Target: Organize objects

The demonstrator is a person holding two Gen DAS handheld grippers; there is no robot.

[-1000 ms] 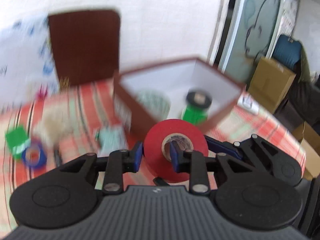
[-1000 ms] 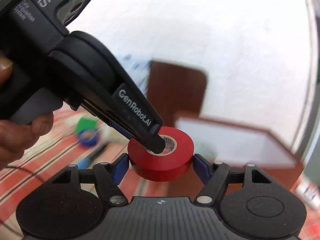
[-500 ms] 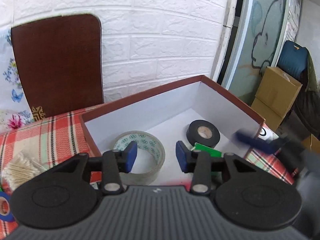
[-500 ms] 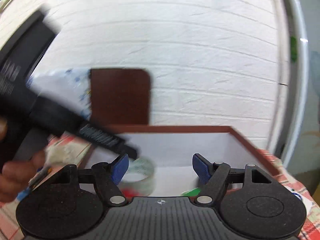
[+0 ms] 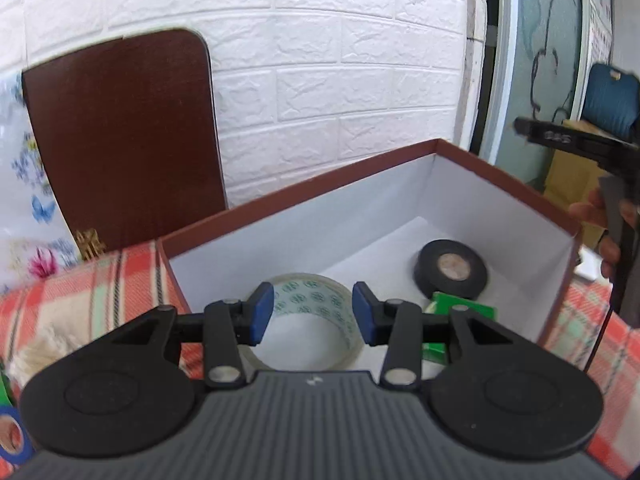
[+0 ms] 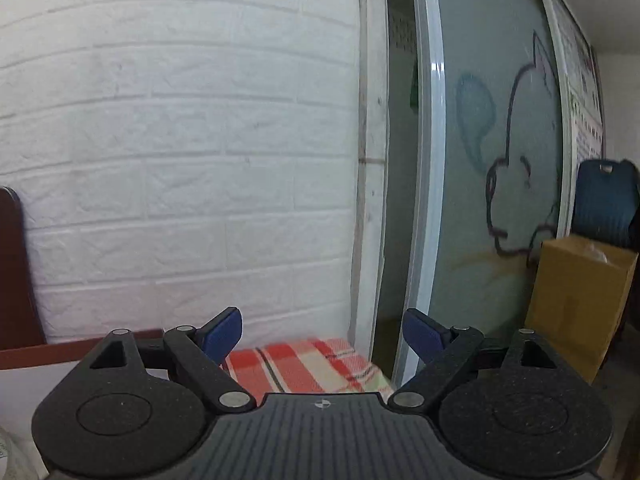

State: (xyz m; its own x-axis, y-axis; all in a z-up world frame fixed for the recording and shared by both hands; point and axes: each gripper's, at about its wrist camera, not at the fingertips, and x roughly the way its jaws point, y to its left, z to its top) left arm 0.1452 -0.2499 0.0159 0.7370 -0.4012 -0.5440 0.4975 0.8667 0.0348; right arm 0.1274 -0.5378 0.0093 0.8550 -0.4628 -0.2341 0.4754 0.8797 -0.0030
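No legible writing: printed clear tape (image 5: pixel 316 304) lies beside black tape (image 5: pixel 452 270).

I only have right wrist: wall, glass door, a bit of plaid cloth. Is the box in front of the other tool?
Observer: Yes. The left wrist view shows the brown box open, right past the left tool.
Operator: What's in it?
Observer: A clear tape roll, a black tape roll and something green under the black roll.
Operator: Left tool holding anything?
Observer: No. Its jaws are apart, with nothing between them.
Operator: Anything left outside the box?
Observer: A blue tape roll at the lower left edge of that view.
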